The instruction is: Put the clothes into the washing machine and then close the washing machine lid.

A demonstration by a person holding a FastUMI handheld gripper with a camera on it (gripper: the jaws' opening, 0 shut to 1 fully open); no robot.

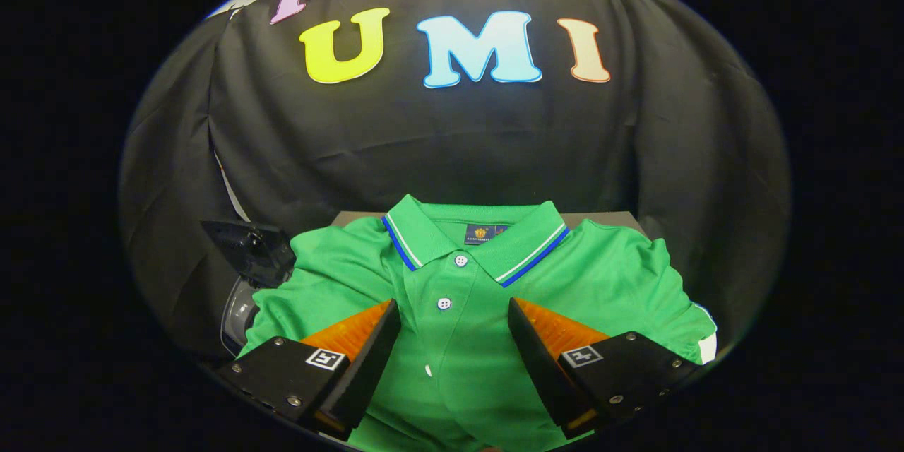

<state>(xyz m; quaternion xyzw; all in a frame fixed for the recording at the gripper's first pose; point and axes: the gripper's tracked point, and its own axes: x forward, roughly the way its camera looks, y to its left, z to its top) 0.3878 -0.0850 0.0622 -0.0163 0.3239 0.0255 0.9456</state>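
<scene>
One green polo shirt (487, 289) lay folded flat on the desk (607, 217), placket between the wide-open, empty fingers (452, 328); best to descend and pinch several fabric layers together near the buttons.

A green polo shirt (487, 282) lies spread flat, front side up, on a raised surface before the black cloth wall, its collar at the far end and its body running toward the camera. The collar is trimmed with white and blue stripes, a dark label sits inside the neck, and 2 white buttons show on the closed placket, which passes between the 2 fingers. Left of the shirt, partly under its sleeve, sits a dark and grey object too hidden to identify.
</scene>
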